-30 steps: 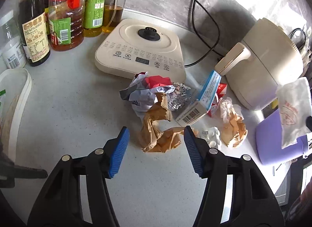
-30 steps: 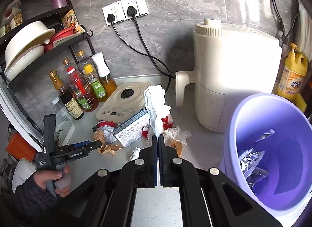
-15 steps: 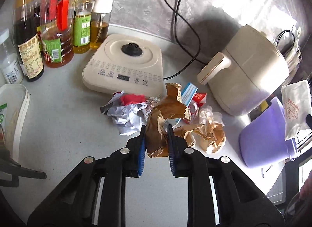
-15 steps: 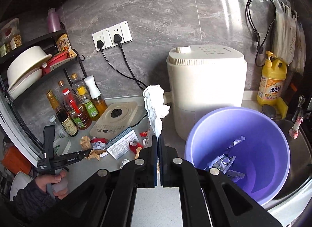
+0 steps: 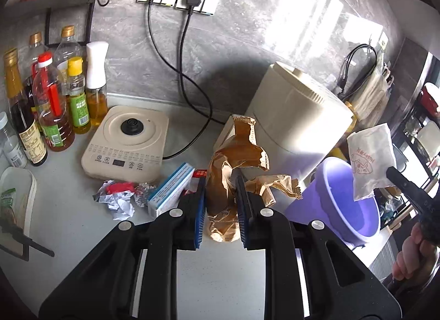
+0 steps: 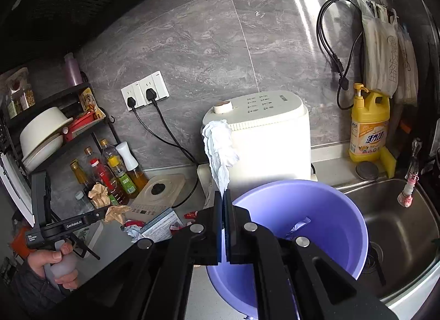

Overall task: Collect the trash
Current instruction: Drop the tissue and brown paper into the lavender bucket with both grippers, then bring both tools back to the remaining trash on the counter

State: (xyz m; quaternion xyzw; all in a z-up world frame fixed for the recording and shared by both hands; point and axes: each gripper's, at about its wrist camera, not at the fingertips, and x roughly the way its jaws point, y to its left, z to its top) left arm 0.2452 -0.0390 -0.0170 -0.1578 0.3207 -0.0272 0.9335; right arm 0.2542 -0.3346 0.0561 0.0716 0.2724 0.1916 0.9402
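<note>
My left gripper (image 5: 220, 196) is clamped on a crumpled brown paper bag (image 5: 233, 171), its blue pads pressed into the paper and the bag lifted clear of the counter (image 5: 68, 223); the bag's lower end hangs between the fingers and its far side is hidden from me. My right gripper (image 6: 223, 204) is pinched shut on a white paper wrapper (image 6: 220, 149), held above the near-left rim of the purple bin (image 6: 316, 210). Inside the bin I can make out only a silvery scrap (image 6: 298, 226); my own fingers block the rest. Left on the counter, near the beige induction cooker (image 5: 126, 144), lie a crumpled white-and-red wrapper (image 5: 117, 196), a foil ball (image 5: 143, 192) and a blue-and-white box (image 5: 170, 190) partly cut off by my left finger. Behind stands the cream appliance (image 6: 264, 138).
</note>
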